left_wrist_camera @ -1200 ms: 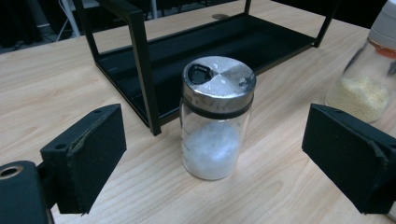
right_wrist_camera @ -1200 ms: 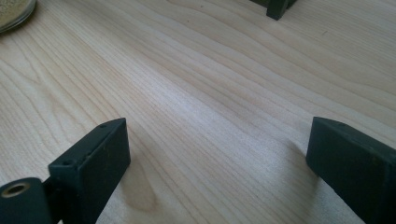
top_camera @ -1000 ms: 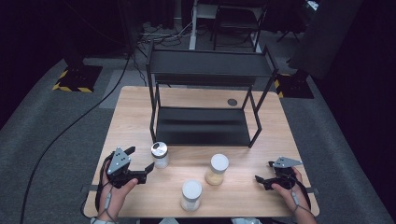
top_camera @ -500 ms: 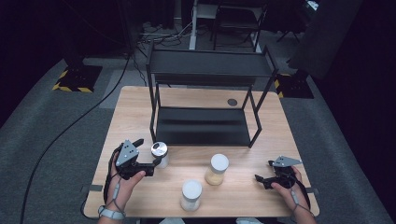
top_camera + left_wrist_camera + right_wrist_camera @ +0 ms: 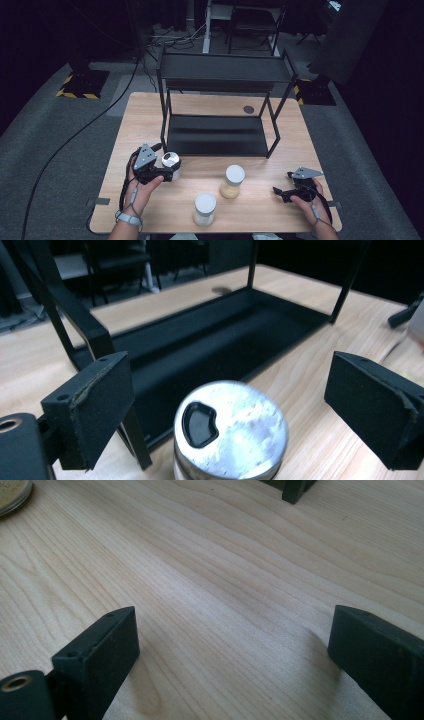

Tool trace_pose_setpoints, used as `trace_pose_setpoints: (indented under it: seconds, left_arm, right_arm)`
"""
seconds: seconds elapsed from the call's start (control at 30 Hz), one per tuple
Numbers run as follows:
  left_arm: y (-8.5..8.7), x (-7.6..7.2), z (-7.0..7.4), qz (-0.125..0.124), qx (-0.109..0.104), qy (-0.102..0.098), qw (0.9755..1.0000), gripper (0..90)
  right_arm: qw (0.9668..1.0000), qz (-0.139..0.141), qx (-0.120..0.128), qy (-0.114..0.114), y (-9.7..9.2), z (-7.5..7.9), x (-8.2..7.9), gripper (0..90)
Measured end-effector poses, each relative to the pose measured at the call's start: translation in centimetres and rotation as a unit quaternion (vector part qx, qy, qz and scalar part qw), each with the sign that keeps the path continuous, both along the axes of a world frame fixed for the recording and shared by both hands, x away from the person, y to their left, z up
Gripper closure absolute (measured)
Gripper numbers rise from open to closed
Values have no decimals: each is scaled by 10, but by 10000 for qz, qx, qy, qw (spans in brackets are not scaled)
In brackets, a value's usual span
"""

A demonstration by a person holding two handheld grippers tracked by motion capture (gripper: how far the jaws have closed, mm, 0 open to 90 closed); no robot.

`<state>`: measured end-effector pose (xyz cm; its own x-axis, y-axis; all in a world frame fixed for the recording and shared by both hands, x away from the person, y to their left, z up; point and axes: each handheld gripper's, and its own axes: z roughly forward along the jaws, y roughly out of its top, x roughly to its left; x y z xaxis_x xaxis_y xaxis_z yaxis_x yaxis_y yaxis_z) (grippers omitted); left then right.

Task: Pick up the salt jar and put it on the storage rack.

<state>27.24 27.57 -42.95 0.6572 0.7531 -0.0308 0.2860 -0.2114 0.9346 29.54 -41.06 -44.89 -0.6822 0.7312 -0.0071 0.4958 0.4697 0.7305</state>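
Looking down from the high view, the left gripper (image 5: 162, 173) sits at the near-left of the wooden surface (image 5: 150, 107), just beside a metal-lidded jar (image 5: 171, 162) that stands upright in front of the left leg of the black shelf rack (image 5: 225, 75); the right gripper (image 5: 286, 192) rests well apart at the near-right, so the left hand (image 5: 142, 187) is plainly the nearer one. Two white-lidded jars (image 5: 232, 181) stand between the hands. From the left gripper view, the jar's lid (image 5: 231, 427) lies straight ahead and low between the spread jaws, neither pad touching it, its long axis vertical, so my guess is a level push forward would bracket it. That view shows the lid's dark pour opening, too small to tell from above. The right gripper view has its jaws spread over bare wood, holding nothing.
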Motion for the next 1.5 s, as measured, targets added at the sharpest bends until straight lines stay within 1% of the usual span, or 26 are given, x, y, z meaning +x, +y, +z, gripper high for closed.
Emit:
trace_pose_setpoints:
  seconds: [0.03,0.07,0.13,0.17,0.23,0.3,0.37,0.43,0.47,0.5,0.57,0.6,0.63,0.67,0.7,0.73,0.77,0.87,0.93,1.0,1.13,1.2,1.3,1.37,1.4,1.5]
  left_arm:
    - [0,2,-1,-15,-7,49,10000,51]
    - [0,2,-1,-15,-7,49,10000,52]
    - [0,5,-2,-59,-16,114,9999,56]
    - [-2,7,-1,-62,47,135,9999,63]
    - [-4,10,-1,-57,95,228,9997,69]
    - [-5,17,-2,-83,199,384,9990,84]
    - [-5,18,-2,-107,220,412,9989,101]
    - [-6,20,-3,-115,277,517,9982,115]
    - [-5,25,-3,-153,340,622,9974,131]
    - [-5,25,-3,-153,340,622,9974,140]
    - [-6,27,-4,-157,355,713,9967,140]
    - [-7,30,-4,-195,434,797,9957,152]
    - [-7,30,-4,-195,434,797,9957,173]
    - [-7,28,-8,-165,398,754,9962,173]
    - [-6,28,-12,-152,316,780,9963,208]
    - [-5,30,-13,-142,294,869,9957,216]
    - [-3,31,-14,-178,291,906,9953,217]
    - [-4,31,-14,-198,330,883,9954,224]
    - [-4,32,-15,-286,370,853,9953,270]
    - [-8,29,-14,-262,496,769,9955,291]
    - [-9,28,-14,-257,556,720,9955,295]
    - [-12,26,-12,-285,665,648,9953,296]
    - [-15,25,-9,-281,768,629,9947,297]
    - [-16,25,-7,-280,799,648,9943,297]
    - [-15,25,-6,-296,712,723,9944,298]
    - [-14,25,-3,-313,673,696,9948,298]
  right_arm:
    - [10000,0,0,0,0,0,0,63]
    - [10000,-1,0,2,0,0,0,63]
    - [10000,0,0,2,0,0,0,63]
    - [10000,-1,0,4,0,0,0,63]
    - [10000,-2,0,5,0,0,0,63]
    - [10000,-2,0,5,0,0,0,63]
    - [10000,-2,0,4,0,0,0,63]
    - [10000,-1,0,5,0,0,0,63]
    - [10000,-1,0,5,0,0,1,63]
    - [10000,-1,0,5,0,0,1,63]
    - [10000,-2,-2,8,0,0,1,63]
    - [10000,-3,-2,7,0,0,1,63]
    - [10000,-3,-2,7,0,0,1,63]
    - [10000,-3,-2,8,0,0,1,63]
    - [10000,-3,-2,9,0,0,1,63]
    - [10000,-2,-2,9,0,0,1,63]
    - [10000,-2,-3,8,0,0,1,63]
    - [10000,-1,-3,9,0,0,1,63]
    - [10000,1,-2,11,0,0,1,63]
    - [10000,3,-3,11,0,0,1,63]
    - [10000,3,-4,10,0,0,1,63]
    - [10000,3,-4,10,0,0,1,63]
    - [10000,2,-4,12,0,0,1,63]
    - [10000,3,-4,11,0,0,1,63]
    - [10000,3,-4,11,0,0,1,63]
    - [10000,2,-4,12,0,0,1,63]
